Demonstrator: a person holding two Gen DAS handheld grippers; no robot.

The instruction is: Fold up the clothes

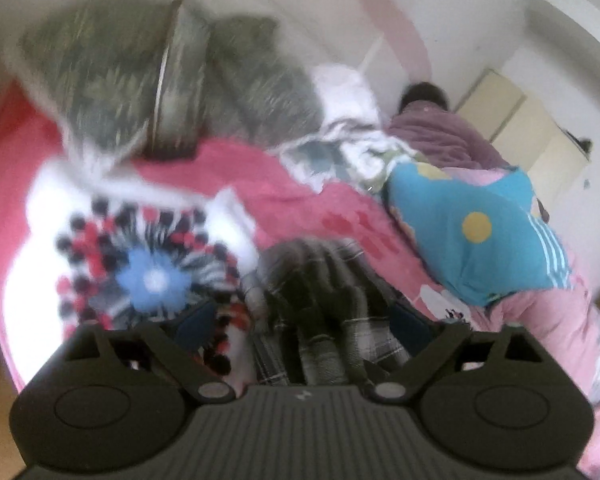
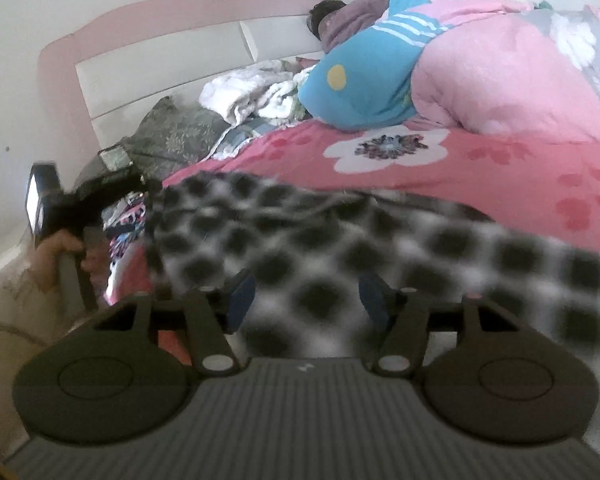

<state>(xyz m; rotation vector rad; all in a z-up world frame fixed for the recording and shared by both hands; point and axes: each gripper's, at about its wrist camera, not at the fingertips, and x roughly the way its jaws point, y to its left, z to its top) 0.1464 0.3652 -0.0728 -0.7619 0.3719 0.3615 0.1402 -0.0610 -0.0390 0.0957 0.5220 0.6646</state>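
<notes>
**Checked cloth between both grippers, over the bed**

Black-and-white checked cloth [image 2: 340,248] lies across the pink flowered bedsheet [image 2: 500,168], 6 o'clock in both views. Left gripper [image 1: 300,316]: jaws wide, bunched cloth between them, contact unclear. Right gripper [image 2: 306,296]: jaws half-wide, cloth between; grip blurred, cannot tell.

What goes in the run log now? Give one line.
task: fold clothes | left gripper: jaws wide, checkered garment bunched between | right gripper: garment between pads, grip unclear | surface: pink bedsheet
</notes>
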